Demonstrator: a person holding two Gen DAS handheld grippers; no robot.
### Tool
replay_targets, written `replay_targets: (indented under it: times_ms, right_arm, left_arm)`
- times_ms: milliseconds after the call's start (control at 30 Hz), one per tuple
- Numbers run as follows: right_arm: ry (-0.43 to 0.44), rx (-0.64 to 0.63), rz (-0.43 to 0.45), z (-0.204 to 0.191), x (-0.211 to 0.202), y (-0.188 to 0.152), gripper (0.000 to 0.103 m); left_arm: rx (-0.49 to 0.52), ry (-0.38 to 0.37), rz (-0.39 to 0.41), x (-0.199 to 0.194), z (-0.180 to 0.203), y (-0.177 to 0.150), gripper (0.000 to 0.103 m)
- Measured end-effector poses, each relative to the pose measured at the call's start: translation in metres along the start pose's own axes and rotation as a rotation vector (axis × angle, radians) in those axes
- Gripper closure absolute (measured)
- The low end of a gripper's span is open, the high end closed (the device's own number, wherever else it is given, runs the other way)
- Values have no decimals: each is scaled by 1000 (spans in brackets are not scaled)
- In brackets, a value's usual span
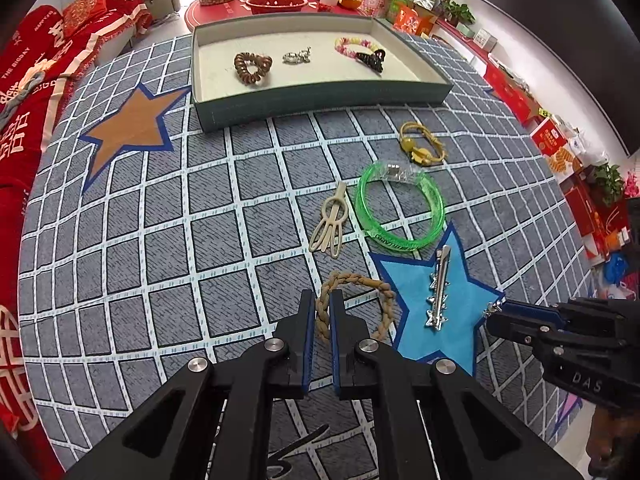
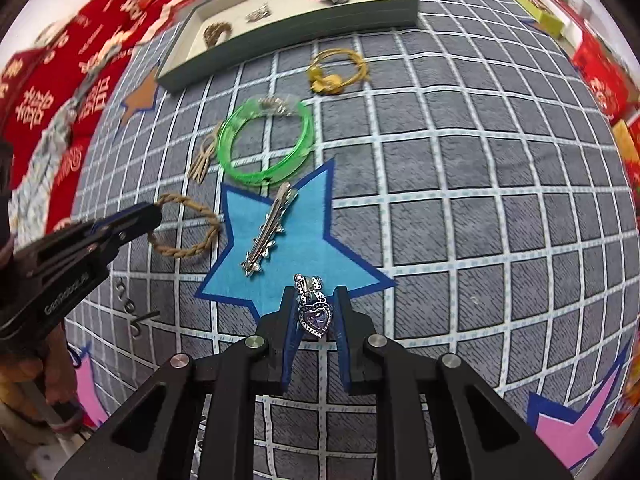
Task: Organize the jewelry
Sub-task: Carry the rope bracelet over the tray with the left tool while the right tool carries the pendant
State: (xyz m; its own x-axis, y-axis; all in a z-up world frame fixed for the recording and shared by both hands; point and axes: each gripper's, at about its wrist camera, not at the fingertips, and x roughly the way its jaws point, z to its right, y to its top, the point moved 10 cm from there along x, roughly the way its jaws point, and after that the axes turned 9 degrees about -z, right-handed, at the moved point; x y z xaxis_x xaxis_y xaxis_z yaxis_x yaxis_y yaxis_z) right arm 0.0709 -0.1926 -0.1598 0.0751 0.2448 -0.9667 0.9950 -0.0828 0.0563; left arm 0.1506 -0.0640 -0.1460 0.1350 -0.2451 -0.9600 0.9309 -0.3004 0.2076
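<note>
My left gripper (image 1: 322, 304) is shut on a braided tan rope bracelet (image 1: 384, 292) that lies on the rug; it also shows in the right wrist view (image 2: 188, 226). My right gripper (image 2: 314, 300) is shut on a silver earring with a purple heart stone (image 2: 316, 314), held just above the rug. A green-walled tray (image 1: 320, 98) at the back holds a brown coil hair tie (image 1: 251, 66), a silver piece (image 1: 296, 56), a pink bead bracelet (image 1: 352, 45) and a black claw clip (image 1: 372, 58).
On the grey grid rug lie a silver star hair clip (image 1: 438, 294) on a blue star patch, a green bangle (image 1: 400, 208), a cream hair clip (image 1: 330, 222) and a yellow cord bracelet (image 1: 422, 144). A red sofa (image 1: 36, 92) is on the left.
</note>
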Motion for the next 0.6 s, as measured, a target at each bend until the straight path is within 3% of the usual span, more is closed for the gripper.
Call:
replay_targets:
  times_ms: [233, 600]
  right_arm:
    - [36, 51, 13, 6, -15, 6, 84]
    - [62, 76, 63, 8, -40, 45, 84]
  left_arm:
    - [-16, -23, 32, -25, -8, 3, 83]
    - [-44, -37, 78, -45, -15, 34, 83]
